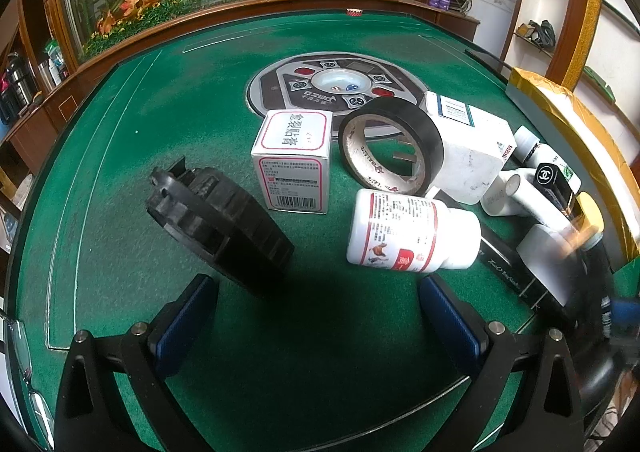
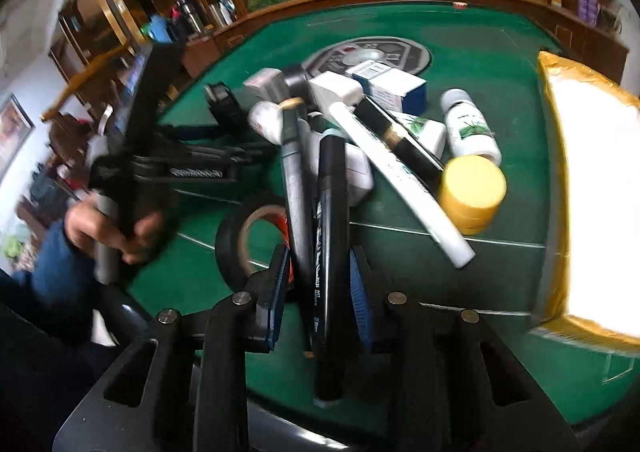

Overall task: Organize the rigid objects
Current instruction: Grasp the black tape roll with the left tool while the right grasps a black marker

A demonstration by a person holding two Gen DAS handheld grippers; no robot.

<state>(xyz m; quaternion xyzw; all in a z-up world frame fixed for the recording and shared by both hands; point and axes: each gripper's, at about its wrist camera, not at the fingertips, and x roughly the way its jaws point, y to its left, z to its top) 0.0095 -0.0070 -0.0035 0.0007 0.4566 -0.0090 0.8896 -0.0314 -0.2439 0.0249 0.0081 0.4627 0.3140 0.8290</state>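
Currently, readings were as follows.
Left hand-held gripper: jaws spread wide, holding nothing, above the green felt desk.
Right hand-held gripper: blue pads on either side of a black marker pen and a grey pen; actual grip cannot be told.
White pill bottle: lying sideways beside the black tape roll.
Yellow round jar: near the pen pile.
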